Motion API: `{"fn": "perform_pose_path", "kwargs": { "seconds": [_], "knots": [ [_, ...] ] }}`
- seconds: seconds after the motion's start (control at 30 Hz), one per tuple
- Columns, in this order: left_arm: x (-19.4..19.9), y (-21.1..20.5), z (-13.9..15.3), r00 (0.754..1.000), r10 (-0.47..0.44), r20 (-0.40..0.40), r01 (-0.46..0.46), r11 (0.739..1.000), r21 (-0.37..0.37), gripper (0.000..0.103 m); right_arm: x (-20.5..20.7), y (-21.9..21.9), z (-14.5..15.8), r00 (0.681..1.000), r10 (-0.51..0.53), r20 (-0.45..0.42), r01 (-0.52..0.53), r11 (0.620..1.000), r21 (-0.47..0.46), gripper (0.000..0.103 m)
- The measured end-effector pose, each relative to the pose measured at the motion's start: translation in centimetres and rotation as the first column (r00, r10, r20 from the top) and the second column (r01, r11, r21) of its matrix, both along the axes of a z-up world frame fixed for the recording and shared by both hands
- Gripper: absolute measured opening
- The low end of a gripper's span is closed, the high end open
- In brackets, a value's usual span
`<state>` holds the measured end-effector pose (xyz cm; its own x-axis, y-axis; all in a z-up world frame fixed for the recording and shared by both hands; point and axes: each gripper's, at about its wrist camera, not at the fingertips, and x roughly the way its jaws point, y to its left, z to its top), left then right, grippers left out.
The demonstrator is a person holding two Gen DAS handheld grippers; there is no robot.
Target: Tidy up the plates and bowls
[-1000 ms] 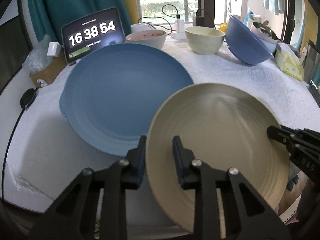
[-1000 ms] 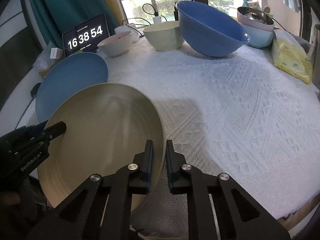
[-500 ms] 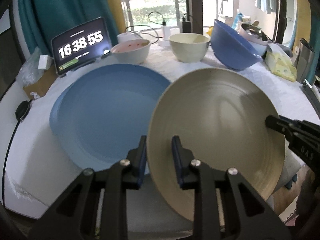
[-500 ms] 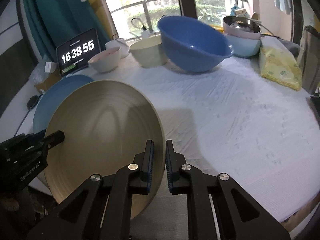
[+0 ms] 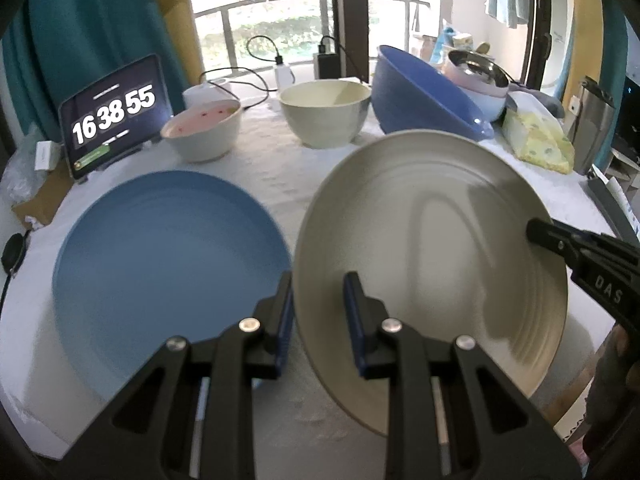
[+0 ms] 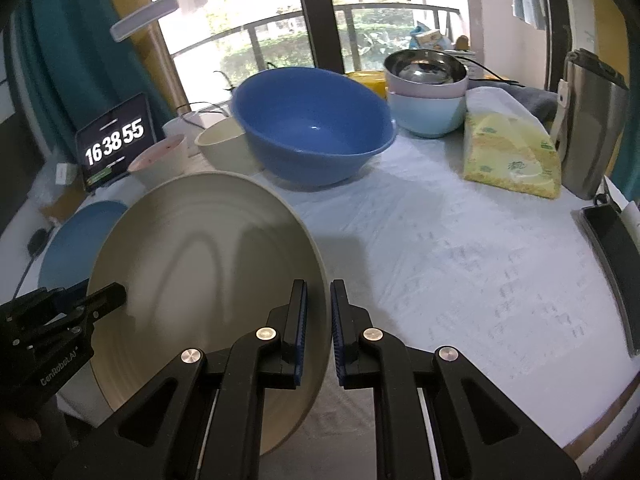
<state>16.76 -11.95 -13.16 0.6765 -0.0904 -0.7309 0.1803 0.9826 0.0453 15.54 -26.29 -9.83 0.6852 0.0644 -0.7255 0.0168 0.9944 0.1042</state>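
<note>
Both grippers hold one beige plate (image 5: 432,248) in the air, tilted up above the table's near edge. My left gripper (image 5: 318,312) is shut on its left rim. My right gripper (image 6: 318,320) is shut on its right rim; the plate (image 6: 200,264) fills the left of that view. A blue plate (image 5: 168,248) lies flat on the white cloth to the left; it also shows in the right wrist view (image 6: 76,240). At the back stand a pink-lined bowl (image 5: 204,132), a cream bowl (image 5: 324,118) and a big blue bowl (image 6: 312,140).
A tablet clock (image 5: 114,114) stands at the back left. Stacked bowls with a steel one on top (image 6: 426,92), a yellow tissue pack (image 6: 512,156) and a steel flask (image 6: 592,120) sit at the back right. A dark device (image 6: 616,256) lies at the right edge.
Both grippers have lifted the beige plate off the table and tilted it upward. Both views now look higher over the table. The blue plate has not moved.
</note>
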Motion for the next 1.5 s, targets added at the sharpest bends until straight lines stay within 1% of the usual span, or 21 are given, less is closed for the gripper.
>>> {"fn": "perform_pose_path", "kwargs": {
  "seconds": [0.27,0.57,0.7,0.73,0.9,1.03,1.17,1.23,1.33,1.5],
  "knots": [
    [2.0,-1.3,-0.9,1.0,-0.015,-0.022,0.015,1.0,-0.014,0.025,1.5,-1.3,-0.7,0.999,-0.038,-0.018,0.038,0.999,-0.009,0.013],
    [3.7,-1.4,-2.3,0.997,-0.016,-0.082,0.014,1.0,-0.027,0.026,3.1,-1.7,-2.0,0.997,-0.055,-0.061,0.053,0.998,-0.021,0.013],
    [4.0,-1.2,-2.6,0.994,-0.016,-0.106,0.013,0.999,-0.033,0.027,3.2,-1.5,-2.1,0.996,-0.056,-0.066,0.055,0.998,-0.025,0.013],
    [3.9,-1.2,-2.6,0.995,-0.018,-0.103,0.015,0.999,-0.036,0.03,3.2,-1.5,-2.0,0.996,-0.057,-0.062,0.055,0.998,-0.024,0.013],
    [3.1,-0.5,-1.6,0.998,-0.012,-0.065,0.009,0.999,-0.053,0.032,3.1,-1.5,-1.6,0.995,-0.084,-0.053,0.082,0.996,-0.039,0.015],
    [2.6,0.4,-0.9,0.999,0.0,-0.041,-0.003,0.997,-0.076,0.038,2.6,-1.3,-0.7,0.995,-0.101,-0.025,0.1,0.993,-0.059,0.016],
    [1.8,1.3,0.0,1.0,0.013,-0.01,-0.014,0.995,-0.095,0.039,2.2,-1.0,0.3,0.994,-0.108,-0.005,0.107,0.992,-0.066,0.017],
    [1.4,1.8,0.5,1.0,0.017,0.007,-0.016,0.994,-0.107,0.044,1.9,-0.5,0.7,0.995,-0.104,0.004,0.104,0.992,-0.07,0.019],
    [0.9,2.6,1.2,0.999,0.026,0.031,-0.022,0.992,-0.124,0.044,1.7,0.3,1.2,0.996,-0.091,0.011,0.091,0.993,-0.071,0.021],
    [-0.1,4.1,2.0,0.997,0.045,0.066,-0.036,0.99,-0.14,0.045,1.2,2.0,1.8,0.997,-0.07,0.019,0.071,0.994,-0.079,0.022]
  ]
}}
